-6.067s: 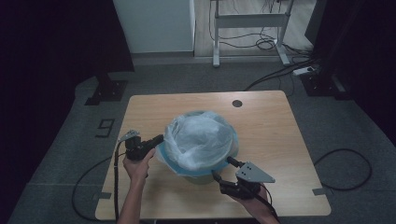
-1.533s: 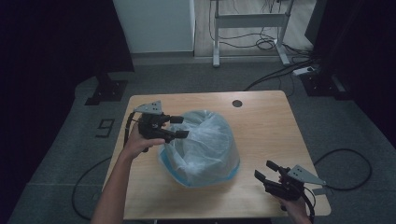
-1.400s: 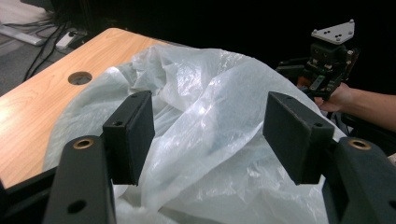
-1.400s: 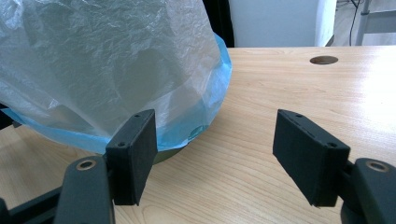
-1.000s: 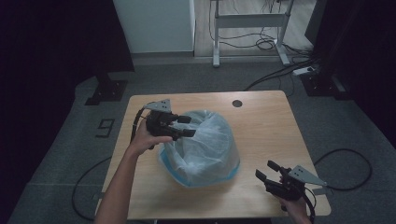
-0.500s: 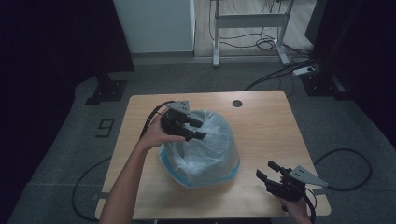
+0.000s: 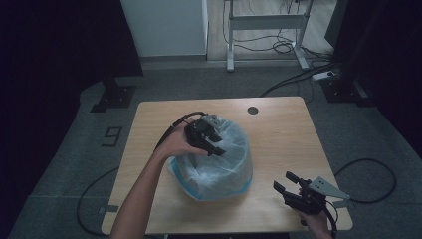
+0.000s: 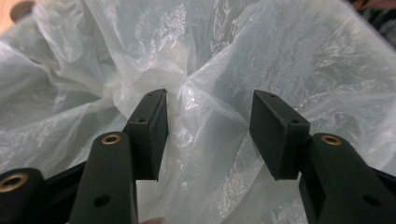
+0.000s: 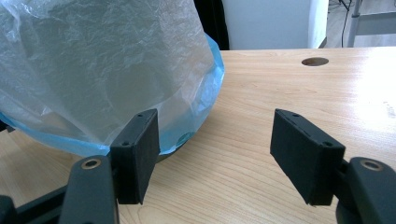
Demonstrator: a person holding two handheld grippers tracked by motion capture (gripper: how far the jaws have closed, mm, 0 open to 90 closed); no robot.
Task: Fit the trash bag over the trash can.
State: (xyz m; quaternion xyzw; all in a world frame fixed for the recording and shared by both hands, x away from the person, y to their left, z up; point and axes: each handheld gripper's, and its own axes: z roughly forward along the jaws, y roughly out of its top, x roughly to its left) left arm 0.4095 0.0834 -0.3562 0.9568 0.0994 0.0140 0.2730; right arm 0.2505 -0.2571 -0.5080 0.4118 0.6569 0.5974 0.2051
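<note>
Bare table (image 7: 278, 129) right of bag (image 7: 219, 164), right gripper (image 7: 287, 185) apart

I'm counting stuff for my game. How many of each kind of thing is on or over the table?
Plastic bags: 1, the pale bag with a blue edge, pulled over something round.
Grippers: 2, the left gripper on top of the bag, jaws apart around a fold, and the right gripper near the table's front corner, jaws open.
Holes in the table: 1, the round hole.
Total: 4.
</note>
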